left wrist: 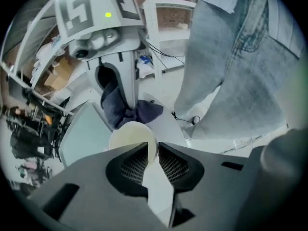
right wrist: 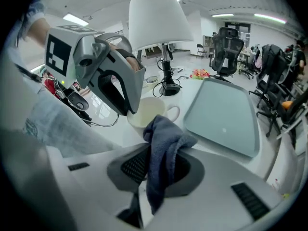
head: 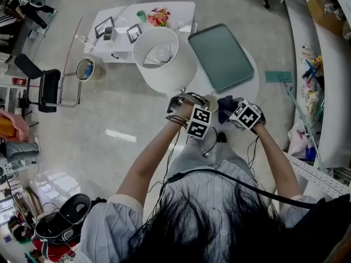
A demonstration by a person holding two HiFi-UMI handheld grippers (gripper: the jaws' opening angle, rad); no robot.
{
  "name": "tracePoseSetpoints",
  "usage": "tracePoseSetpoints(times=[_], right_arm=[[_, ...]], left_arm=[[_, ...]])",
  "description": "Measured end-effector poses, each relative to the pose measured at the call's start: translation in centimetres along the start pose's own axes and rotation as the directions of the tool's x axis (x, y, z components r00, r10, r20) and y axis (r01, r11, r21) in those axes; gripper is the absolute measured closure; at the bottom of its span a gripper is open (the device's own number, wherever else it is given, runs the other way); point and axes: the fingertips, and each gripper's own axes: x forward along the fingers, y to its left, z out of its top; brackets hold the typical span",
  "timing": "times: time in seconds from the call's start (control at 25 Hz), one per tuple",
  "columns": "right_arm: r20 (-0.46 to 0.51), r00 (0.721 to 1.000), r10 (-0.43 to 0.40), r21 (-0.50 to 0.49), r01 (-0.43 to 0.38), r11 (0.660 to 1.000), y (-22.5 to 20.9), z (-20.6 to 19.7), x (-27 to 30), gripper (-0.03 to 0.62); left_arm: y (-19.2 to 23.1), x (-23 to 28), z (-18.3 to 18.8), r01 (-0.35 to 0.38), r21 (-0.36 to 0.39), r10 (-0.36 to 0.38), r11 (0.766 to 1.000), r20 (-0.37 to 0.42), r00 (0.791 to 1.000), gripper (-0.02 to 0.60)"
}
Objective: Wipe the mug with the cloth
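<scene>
A cream mug stands on the white round table, its handle toward the tray. My left gripper is shut on the mug's rim. My right gripper is shut on a dark blue cloth, which hangs out of the jaws just short of the mug. In the head view the left gripper and the right gripper sit side by side close to my body. The cloth shows between them and the mug is mostly hidden.
A green tray lies on the table beyond the mug. A lamp with a big white shade stands to the tray's left. A low white table with frames and flowers stands on the floor beyond. Cables hang at my front.
</scene>
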Motion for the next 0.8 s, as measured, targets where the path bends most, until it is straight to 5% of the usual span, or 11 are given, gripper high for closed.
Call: tracePoseSetpoints(times=[0.08,0.24,0.44,0.56,0.64,0.8], right_arm=[[0.017,1.000,0.003,0.036,-0.004,0.999,0.0,0.1,0.0,0.514],[0.052,0.999,0.004,0.114,-0.010,0.993,0.2,0.2,0.1,0.514],[0.108,0.994,-0.001,0.223,-0.023,0.975,0.6,0.2,0.3,0.514],[0.132,0.991,-0.005,0.268,-0.031,0.963,0.9,0.3,0.3,0.514],[0.144,0.990,-0.006,0.291,-0.036,0.956,0.9,0.2,0.4,0.514],[0.161,0.987,-0.010,0.325,-0.044,0.945,1.0,0.1,0.3,0.514]], left_arm=[[0.3,-1.0,0.6,-0.006,-0.184,0.021,0.983,0.082,0.996,0.529],[1.2,-3.2,2.3,0.010,-0.535,0.138,0.845,0.235,0.962,0.529],[1.8,-2.2,2.1,-0.104,-0.700,0.261,0.706,0.122,0.958,0.529],[2.0,-1.2,2.5,-0.090,-0.777,0.277,0.623,0.111,0.955,0.529],[1.8,-0.2,2.5,-0.086,-0.794,0.262,0.602,0.095,0.960,0.529],[2.2,1.1,1.9,-0.129,-0.776,0.260,0.617,0.046,0.965,0.529]])
